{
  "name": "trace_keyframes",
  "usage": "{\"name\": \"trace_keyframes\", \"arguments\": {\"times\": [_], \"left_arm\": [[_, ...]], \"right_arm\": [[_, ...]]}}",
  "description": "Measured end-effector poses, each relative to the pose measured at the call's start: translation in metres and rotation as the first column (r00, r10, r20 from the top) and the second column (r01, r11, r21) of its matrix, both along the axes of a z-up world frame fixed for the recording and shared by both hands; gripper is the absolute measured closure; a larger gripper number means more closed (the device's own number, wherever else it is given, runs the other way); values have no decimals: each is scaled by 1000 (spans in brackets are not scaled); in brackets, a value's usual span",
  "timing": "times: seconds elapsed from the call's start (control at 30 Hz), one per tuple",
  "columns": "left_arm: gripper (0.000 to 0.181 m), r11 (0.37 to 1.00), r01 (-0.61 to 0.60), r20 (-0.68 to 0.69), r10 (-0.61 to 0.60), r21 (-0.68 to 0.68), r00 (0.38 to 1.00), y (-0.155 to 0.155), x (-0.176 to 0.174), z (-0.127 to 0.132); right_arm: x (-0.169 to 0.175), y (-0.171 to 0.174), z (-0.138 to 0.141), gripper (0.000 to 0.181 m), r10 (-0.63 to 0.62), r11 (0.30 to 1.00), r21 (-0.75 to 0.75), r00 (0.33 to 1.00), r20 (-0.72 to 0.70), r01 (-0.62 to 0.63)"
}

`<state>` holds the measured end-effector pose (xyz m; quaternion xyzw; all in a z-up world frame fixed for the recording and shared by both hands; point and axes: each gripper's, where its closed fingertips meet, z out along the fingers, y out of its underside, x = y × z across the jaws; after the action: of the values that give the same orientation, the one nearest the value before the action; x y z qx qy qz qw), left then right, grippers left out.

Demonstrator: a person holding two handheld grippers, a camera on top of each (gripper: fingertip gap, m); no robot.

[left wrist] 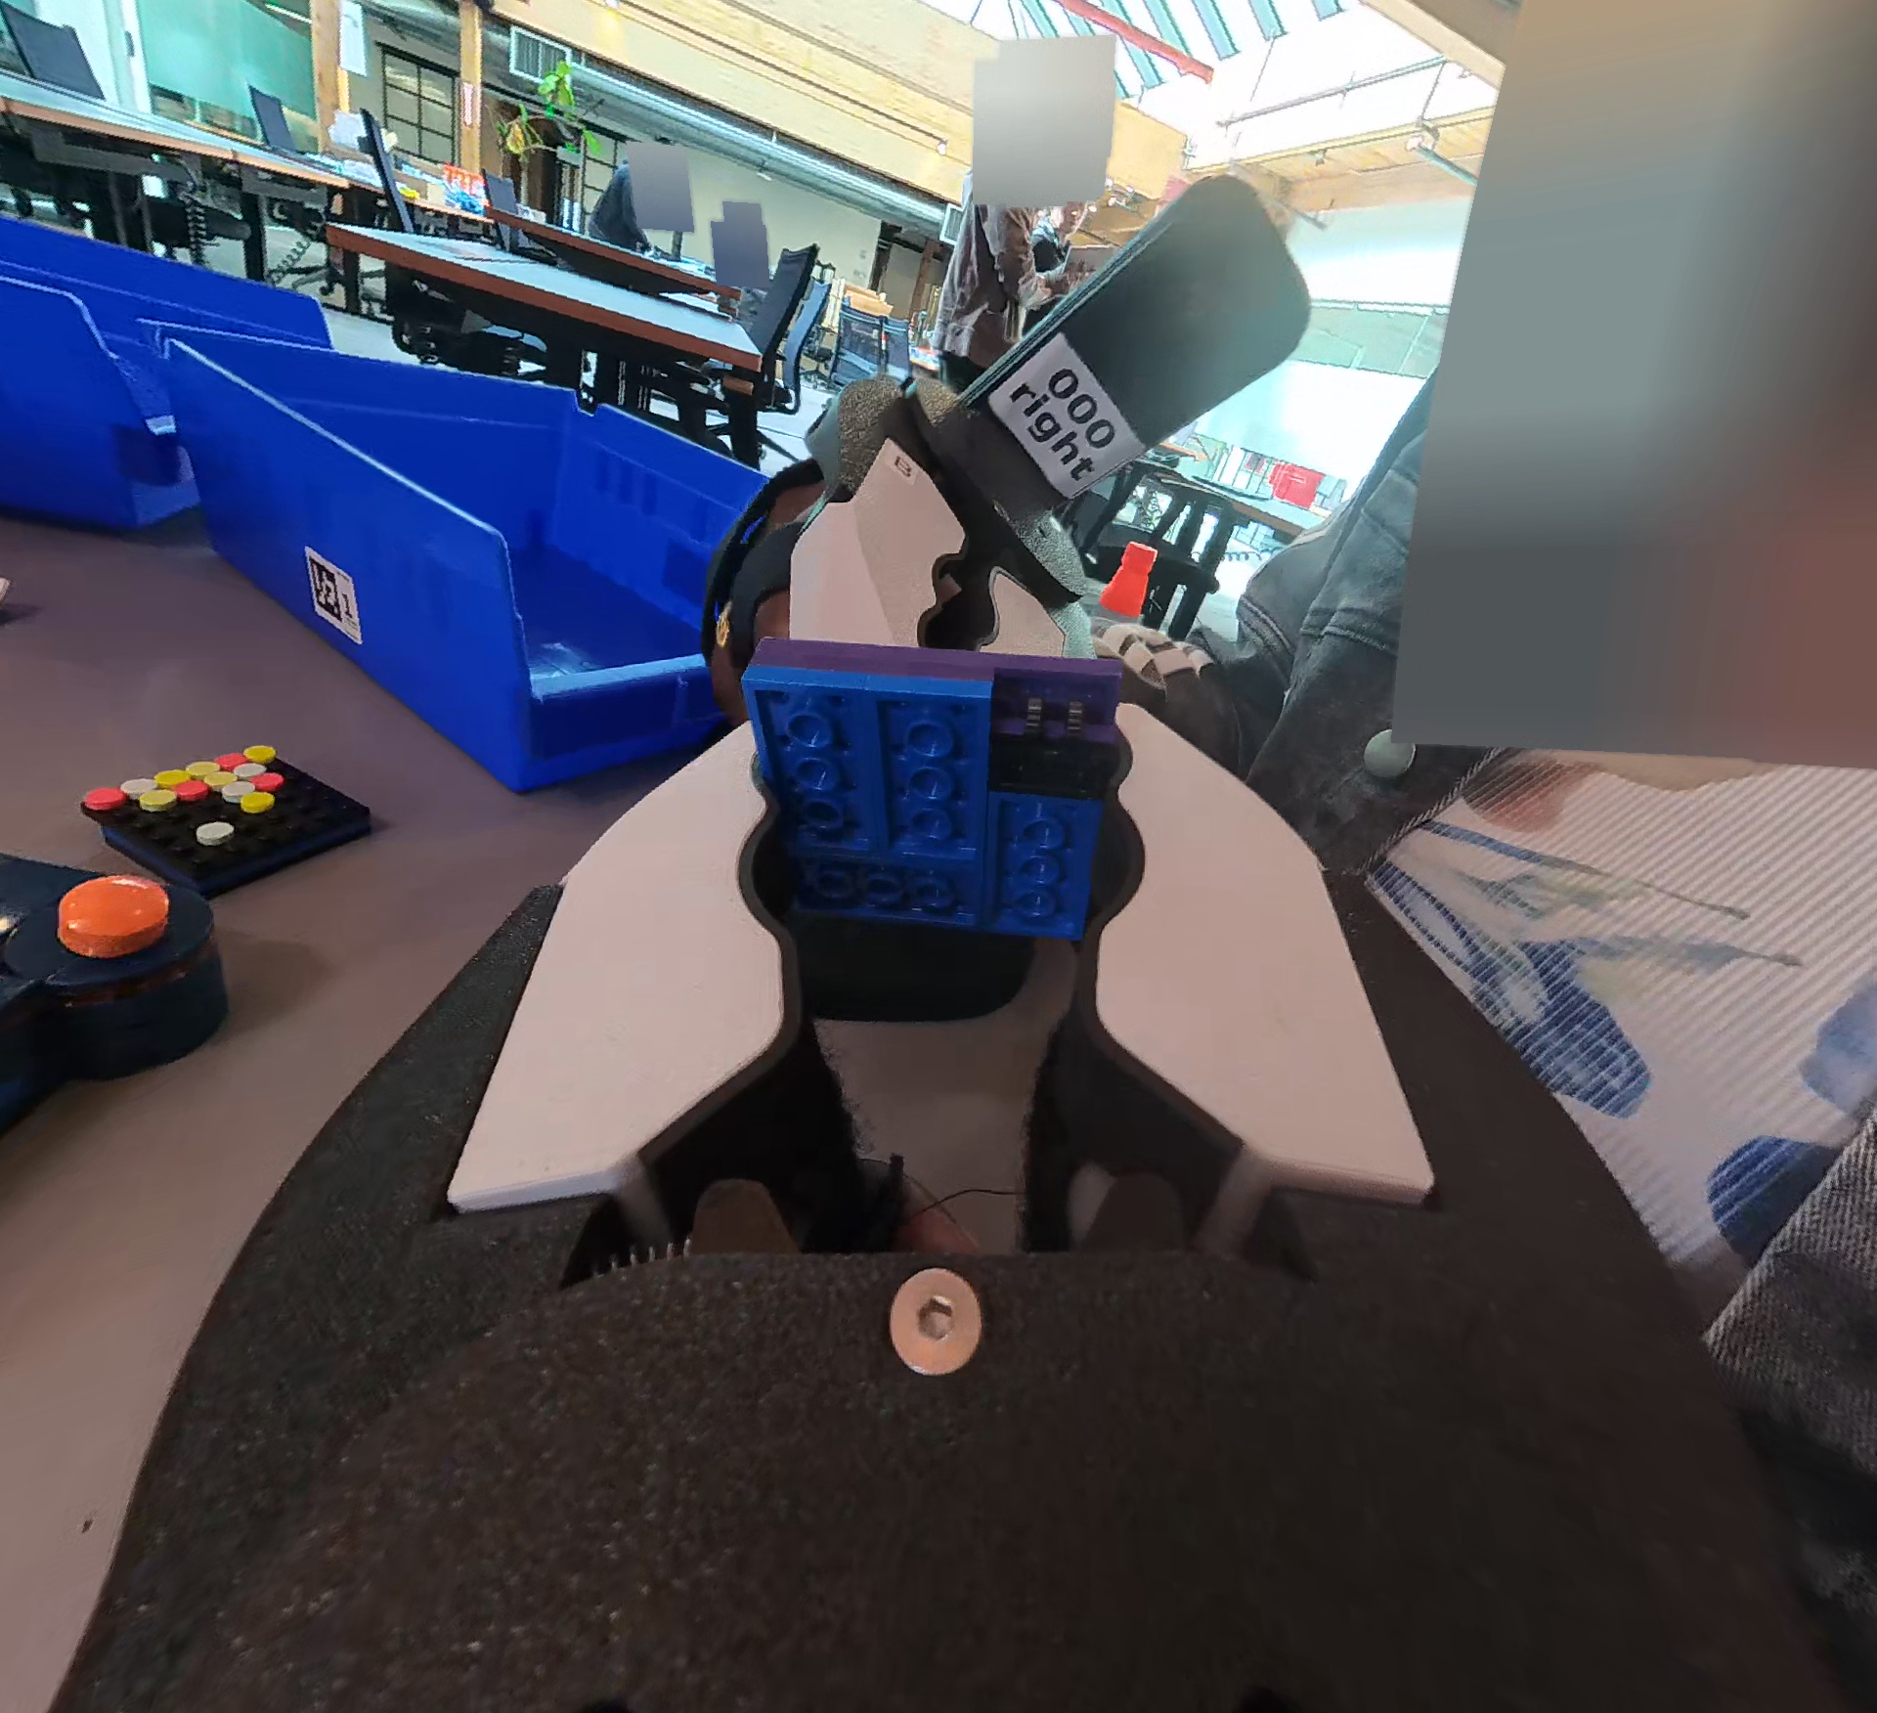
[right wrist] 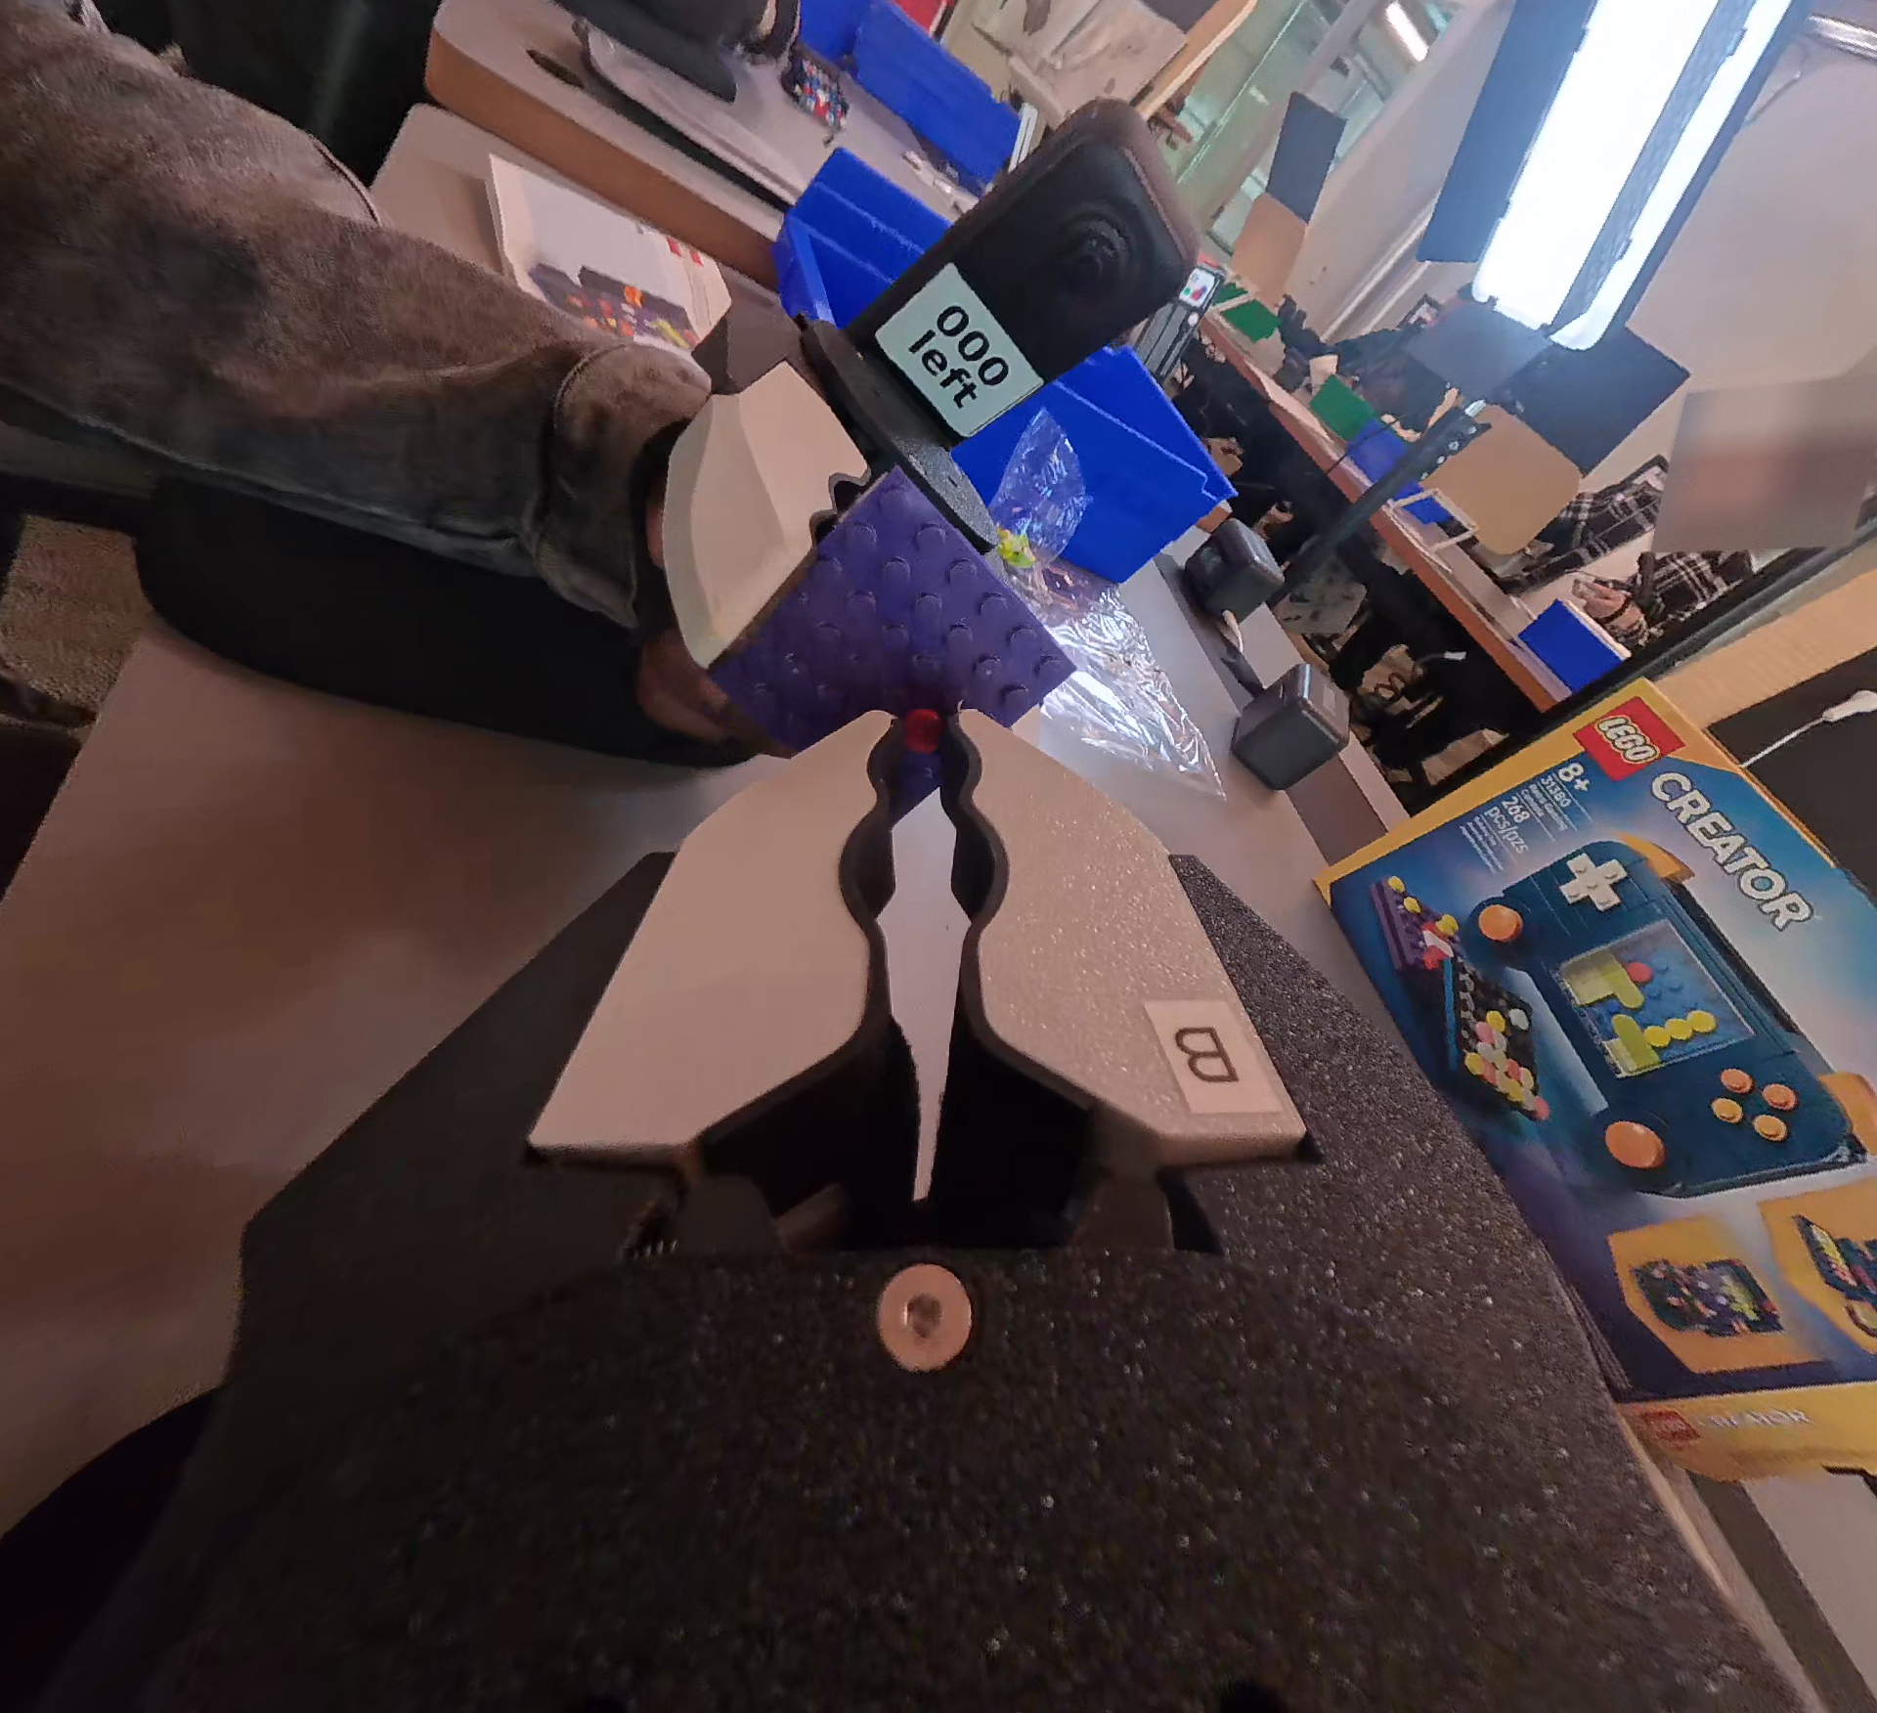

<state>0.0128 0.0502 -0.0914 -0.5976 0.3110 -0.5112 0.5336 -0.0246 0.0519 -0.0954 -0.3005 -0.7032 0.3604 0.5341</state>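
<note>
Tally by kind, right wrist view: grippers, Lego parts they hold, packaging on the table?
Grippers: 2 (left gripper, right gripper)
Held parts: 2 (purple plate, red stud)
Packaging: 2 (box, plastic bag)
Total: 6

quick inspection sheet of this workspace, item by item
surface: grey table, mostly bare near the grippers
job's things: purple and blue brick plate held upright off the table; small red stud
clutter: black plate with coloured studs, dark build with orange button, blue bins, set box, clear bag
grippers: left gripper clamps the plate; right gripper pinches the stud against it
cables: nothing seen
surroundings: open office, desks, studio light
</note>
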Motion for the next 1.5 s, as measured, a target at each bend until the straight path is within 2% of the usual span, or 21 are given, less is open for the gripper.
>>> {"name": "trace_keyframes", "arguments": {"times": [0.2,0.23,0.27,0.3,0.33,0.47,0.53,0.6,0.7,0.77,0.83,0.87,0.93,0.97,1.07,1.17,1.23,1.27,1.4,1.5], "left_arm": [[124,999,-7,-56,9,37,998,-2,-2,-1],[123,994,-100,-47,102,37,994,9,-13,1],[123,982,-185,14,185,30,983,17,-37,8],[124,979,-202,122,197,31,973,14,-59,24],[124,978,-201,169,188,58,967,8,-66,33],[124,989,-121,32,119,86,992,6,-34,18],[123,989,-128,1,129,77,992,7,-33,10],[123,985,-133,14,132,106,991,5,-33,12],[124,977,-157,-51,166,147,985,8,-31,6],[124,973,-156,-44,166,169,985,6,-30,8],[124,965,-184,-5,188,187,982,7,-33,14],[124,960,-193,13,195,201,981,7,-35,17],[123,948,-224,55,217,228,975,6,-40,25],[123,941,-240,67,231,239,971,7,-42,27],[123,929,-258,68,249,265,966,7,-44,29],[123,925,-255,60,248,281,967,6,-40,29],[123,926,-250,45,248,281,968,6,-38,26],[123,927,-250,40,249,280,968,7,-38,25],[123,928,-242,12,249,284,968,8,-34,20],[123,931,-235,11,242,280,970,7,-33,20]], "right_arm": [[0,-3,2,175,-14,1000,19,1000,-10,14],[3,-4,4,175,3,1000,7,1000,-25,-3],[9,-3,12,175,7,999,-45,998,-69,-10],[17,3,19,175,-12,996,-93,995,-102,3],[24,10,21,175,-40,992,-126,993,-114,25],[21,11,21,175,-15,975,-223,990,-142,-17],[18,13,27,175,-13,968,-250,983,-181,-33],[19,13,27,175,-11,962,-271,984,-176,-38],[22,19,20,175,-61,963,-266,995,-79,38],[32,30,22,175,-143,961,-240,990,-12,136],[52,56,31,175,-307,929,-192,949,74,316],[68,73,39,175,-406,895,-156,908,106,418],[108,110,57,175,-592,792,-78,793,142,605],[128,124,59,175,-648,741,-57,735,202,669],[180,160,33,175,-712,614,26,539,451,789],[201,176,-8,174,-643,624,127,415,644,771],[206,181,-24,174,-617,650,171,382,688,741],[206,185,-26,166,-621,650,184,376,688,737],[202,185,-23,163,-617,670,170,414,669,723],[204,187,-20,159,-631,664,182,412,658,726]]}}
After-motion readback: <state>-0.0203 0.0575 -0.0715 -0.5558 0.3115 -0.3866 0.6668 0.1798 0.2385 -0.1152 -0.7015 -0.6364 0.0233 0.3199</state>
